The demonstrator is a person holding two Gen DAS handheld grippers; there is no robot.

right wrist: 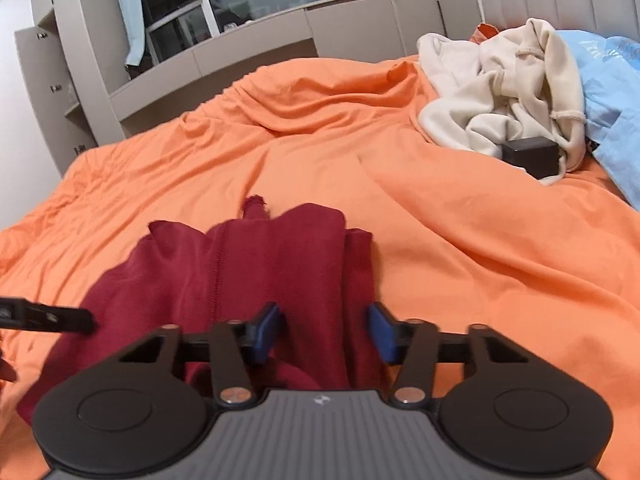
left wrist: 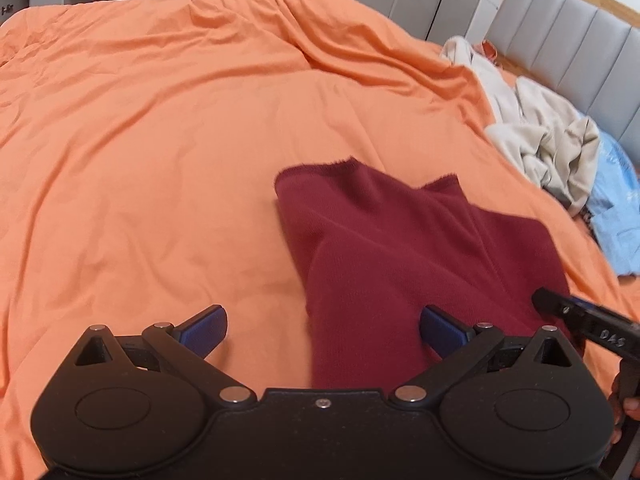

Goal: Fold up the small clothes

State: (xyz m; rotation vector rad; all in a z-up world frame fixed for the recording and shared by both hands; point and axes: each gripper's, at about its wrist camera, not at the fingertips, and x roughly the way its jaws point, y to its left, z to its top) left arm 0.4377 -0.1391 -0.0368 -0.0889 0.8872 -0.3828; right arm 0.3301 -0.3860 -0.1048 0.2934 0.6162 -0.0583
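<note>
Left wrist view first: the left gripper (left wrist: 322,330) has its blue pads spread wide, nothing pinched, and the dark red garment (left wrist: 400,264) lies crumpled on the orange bedsheet (left wrist: 160,140) just ahead, its near fold running down between the jaws and closer to the right-hand pad. Off to the right of this claw, the black finger of the right gripper (left wrist: 576,316) pokes in at the garment's edge, part of a hand (left wrist: 624,416) showing below it. Further ahead and right sits a heap of cream clothing (left wrist: 544,140), soft and bunched, with a light blue garment (left wrist: 616,216) beside it against the grey padded headboard (left wrist: 580,36). The sheet is smooth cotton-like cloth, rippled with long creases. Now the right wrist view: the right gripper stands partly open, and the red garment, a fleecy knit with a stitched seam down its middle, bunches up between the pads; whether they actually press on it I cannot tell. To the left of this claw, the left gripper's black finger (right wrist: 48,314) reaches onto the cloth. Ahead and right, a small black box (right wrist: 530,156) rests in the cream heap, and grey cabinets (right wrist: 80,80) rise behind the bed.
</note>
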